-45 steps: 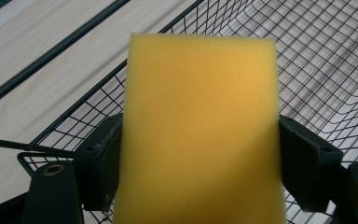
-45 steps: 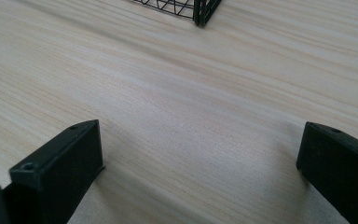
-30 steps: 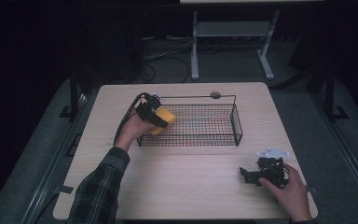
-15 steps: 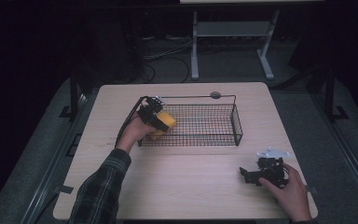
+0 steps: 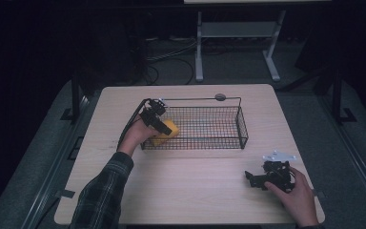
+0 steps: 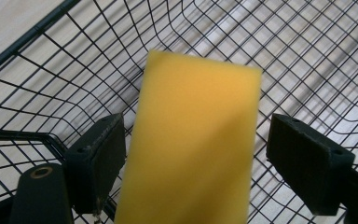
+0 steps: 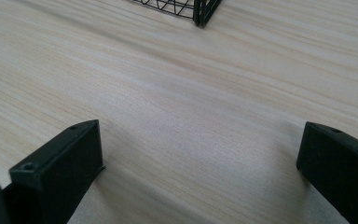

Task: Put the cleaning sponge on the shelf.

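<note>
A yellow sponge (image 5: pixel 167 130) is at the left end of a black wire basket (image 5: pixel 241 125) standing mid-table. My left gripper (image 5: pixel 163 125) reaches over the basket's left rim. In the left gripper view the sponge (image 6: pixel 191 140) looks blurred between the jaws, and a narrow gap shows at each pad, so the left gripper (image 6: pixel 196 161) is open around it. My right gripper (image 5: pixel 251 179) rests low at the table's front right, held by a hand. Its jaws (image 7: pixel 200 172) stand wide open over bare wood with nothing between them.
The light wooden table (image 5: pixel 195 195) has free room in front of the basket. A small grey round disc (image 5: pixel 220 97) lies near the far edge. A corner of the basket (image 7: pixel 200 11) shows ahead of the right gripper. Dark floor, cables and a white stand lie beyond.
The left gripper has dipped lower over the basket's left end, and its jaws now stand apart from the sponge. The right hand has not moved.
</note>
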Demonstrator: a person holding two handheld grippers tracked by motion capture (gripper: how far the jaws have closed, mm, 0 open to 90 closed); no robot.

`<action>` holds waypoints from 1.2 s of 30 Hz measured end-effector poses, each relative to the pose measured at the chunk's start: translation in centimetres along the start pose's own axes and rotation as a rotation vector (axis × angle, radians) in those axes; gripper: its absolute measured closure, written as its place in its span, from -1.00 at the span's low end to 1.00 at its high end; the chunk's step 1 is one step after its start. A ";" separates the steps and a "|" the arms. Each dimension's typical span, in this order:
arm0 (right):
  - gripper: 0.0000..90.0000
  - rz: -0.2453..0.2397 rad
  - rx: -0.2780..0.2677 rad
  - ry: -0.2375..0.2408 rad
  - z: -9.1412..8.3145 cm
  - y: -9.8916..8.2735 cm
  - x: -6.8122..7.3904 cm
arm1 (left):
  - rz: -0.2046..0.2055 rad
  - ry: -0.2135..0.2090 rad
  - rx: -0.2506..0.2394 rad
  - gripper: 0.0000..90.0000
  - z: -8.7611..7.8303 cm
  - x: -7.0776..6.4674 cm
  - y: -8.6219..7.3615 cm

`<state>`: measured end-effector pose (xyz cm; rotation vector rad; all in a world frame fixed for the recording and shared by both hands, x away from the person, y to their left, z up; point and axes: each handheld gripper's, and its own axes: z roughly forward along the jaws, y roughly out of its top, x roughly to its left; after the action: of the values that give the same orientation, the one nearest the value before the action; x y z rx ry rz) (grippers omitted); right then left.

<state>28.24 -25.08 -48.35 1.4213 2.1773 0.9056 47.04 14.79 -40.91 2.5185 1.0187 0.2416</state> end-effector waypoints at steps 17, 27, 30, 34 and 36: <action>-1.00 0.000 0.000 0.000 0.0 0.0 0.0 | -0.009 -0.001 -0.070 -0.57 -2.9 -0.1 -0.4; -1.00 0.000 0.000 0.000 0.0 0.0 0.0 | -0.017 0.016 -0.132 -0.57 -5.8 -0.4 -2.0; -1.00 0.000 0.000 0.000 0.0 0.0 0.0 | -0.027 0.018 -0.148 -0.57 -6.6 -0.4 -3.1; -1.00 0.000 0.000 0.000 0.0 0.0 0.0 | -0.034 0.022 -0.167 -0.57 -7.5 -0.4 -4.3; -1.00 0.000 0.000 0.000 0.0 0.0 0.0 | -0.034 0.024 -0.174 -0.57 -8.0 -0.5 -4.9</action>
<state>28.24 -25.08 -48.35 1.4214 2.1771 0.9053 41.16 20.11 -35.89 2.3455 1.0040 0.3364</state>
